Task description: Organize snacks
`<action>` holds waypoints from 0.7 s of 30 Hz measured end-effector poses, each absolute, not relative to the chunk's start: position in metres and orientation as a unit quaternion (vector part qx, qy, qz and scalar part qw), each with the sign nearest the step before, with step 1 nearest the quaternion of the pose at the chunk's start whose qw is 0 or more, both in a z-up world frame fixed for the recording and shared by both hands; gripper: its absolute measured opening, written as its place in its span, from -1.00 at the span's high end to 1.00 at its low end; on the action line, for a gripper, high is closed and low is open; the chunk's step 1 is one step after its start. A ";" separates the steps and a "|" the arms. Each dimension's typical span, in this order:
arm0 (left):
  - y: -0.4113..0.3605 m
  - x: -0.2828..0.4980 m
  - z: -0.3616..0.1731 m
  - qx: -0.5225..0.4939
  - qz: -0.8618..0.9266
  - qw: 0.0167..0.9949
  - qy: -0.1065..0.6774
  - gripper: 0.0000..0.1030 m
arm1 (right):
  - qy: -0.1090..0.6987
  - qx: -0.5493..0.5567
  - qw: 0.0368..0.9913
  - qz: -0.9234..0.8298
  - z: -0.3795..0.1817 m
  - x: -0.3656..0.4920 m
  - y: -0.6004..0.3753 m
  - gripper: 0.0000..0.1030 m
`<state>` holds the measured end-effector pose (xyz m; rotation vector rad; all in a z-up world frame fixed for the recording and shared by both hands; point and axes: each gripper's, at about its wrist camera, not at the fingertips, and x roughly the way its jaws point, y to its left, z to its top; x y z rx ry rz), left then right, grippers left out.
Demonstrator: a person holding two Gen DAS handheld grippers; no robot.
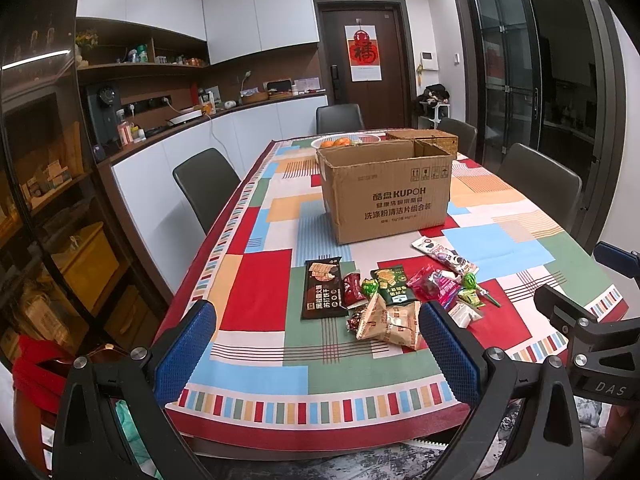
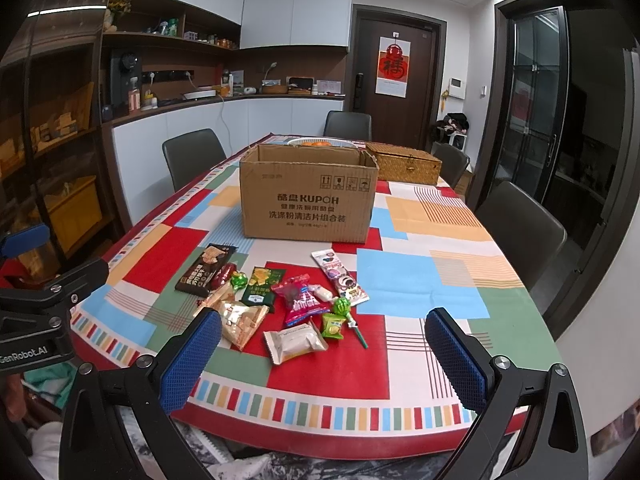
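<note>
Several snack packets lie in a loose heap near the table's front edge: a dark biscuit pack [image 1: 323,289] [image 2: 205,269], a green cracker pack [image 1: 392,285] [image 2: 262,285], beige pouches [image 1: 390,322] [image 2: 242,322], a pink candy bag [image 2: 298,298], a white packet [image 2: 294,343], lollipops [image 2: 344,307] and a long white wrapper [image 1: 445,255] [image 2: 340,276]. Behind them stands an open cardboard box [image 1: 386,194] [image 2: 308,196]. My left gripper [image 1: 318,344] hovers open at the table's near edge, in front of the heap. My right gripper [image 2: 324,350] is open too, just short of the white packet, holding nothing.
The patchwork tablecloth [image 1: 260,360] [image 2: 420,276] covers a long table. A wicker box [image 2: 404,165] and a fruit basket [image 1: 345,142] sit behind the carton. Dark chairs [image 1: 208,188] [image 2: 520,224] line both sides. Cabinets and a counter run along the left wall.
</note>
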<state>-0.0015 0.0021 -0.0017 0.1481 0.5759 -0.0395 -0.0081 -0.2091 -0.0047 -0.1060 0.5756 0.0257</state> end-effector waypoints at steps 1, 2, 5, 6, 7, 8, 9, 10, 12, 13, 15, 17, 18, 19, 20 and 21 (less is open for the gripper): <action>0.002 -0.001 -0.002 0.073 -0.020 0.956 0.284 -1.00 | 0.284 -0.052 0.957 0.012 -0.005 -0.008 -0.209 -0.99; 0.002 -0.001 -0.002 0.073 -0.019 0.956 0.284 -1.00 | 0.284 -0.053 0.957 0.012 -0.005 -0.007 -0.210 -0.99; 0.002 -0.002 -0.002 0.073 -0.019 0.956 0.284 -1.00 | 0.284 -0.052 0.957 0.013 -0.005 -0.010 -0.207 -0.99; 0.003 -0.001 -0.002 0.073 -0.020 0.956 0.283 -1.00 | 0.284 -0.053 0.957 0.013 -0.005 -0.010 -0.207 -0.99; 0.003 -0.001 -0.002 0.072 -0.020 0.956 0.283 -1.00 | 0.284 -0.053 0.957 0.013 -0.005 -0.010 -0.207 -0.99; 0.003 -0.001 -0.002 0.072 -0.020 0.956 0.283 -1.00 | 0.283 -0.053 0.958 0.013 -0.005 -0.011 -0.207 -0.99; 0.003 -0.001 -0.002 0.072 -0.020 0.956 0.283 -1.00 | 0.282 -0.053 0.958 0.013 -0.006 -0.010 -0.207 -0.99; 0.001 -0.001 -0.002 0.073 -0.020 0.956 0.283 -1.00 | 0.282 -0.053 0.958 0.013 -0.007 -0.011 -0.207 -0.99; 0.000 -0.002 -0.002 0.073 -0.020 0.956 0.282 -1.00 | 0.282 -0.053 0.958 0.013 -0.006 -0.010 -0.207 -0.99; 0.000 -0.002 -0.002 0.072 -0.020 0.956 0.282 -1.00 | 0.282 -0.053 0.958 0.013 -0.006 -0.010 -0.207 -0.99; -0.001 -0.002 -0.001 0.073 -0.020 0.957 0.281 -1.00 | 0.282 -0.053 0.958 0.013 -0.006 -0.011 -0.207 -0.99; -0.002 -0.002 0.000 0.073 -0.020 0.957 0.281 -1.00 | 0.282 -0.053 0.958 0.013 -0.005 -0.010 -0.207 -0.99; -0.002 -0.002 0.000 0.073 -0.020 0.957 0.281 -1.00 | 0.282 -0.054 0.958 0.013 -0.008 -0.009 -0.205 -0.99; -0.002 -0.002 0.001 0.072 -0.020 0.957 0.281 -1.00 | 0.282 -0.054 0.958 0.013 -0.008 -0.008 -0.205 -0.99; -0.003 -0.002 0.001 0.072 -0.020 0.957 0.281 -1.00 | 0.282 -0.054 0.958 0.013 -0.009 -0.008 -0.205 -0.99; -0.003 -0.003 0.001 0.072 -0.020 0.957 0.280 -1.00 | 0.282 -0.054 0.958 0.013 -0.008 -0.009 -0.205 -0.99</action>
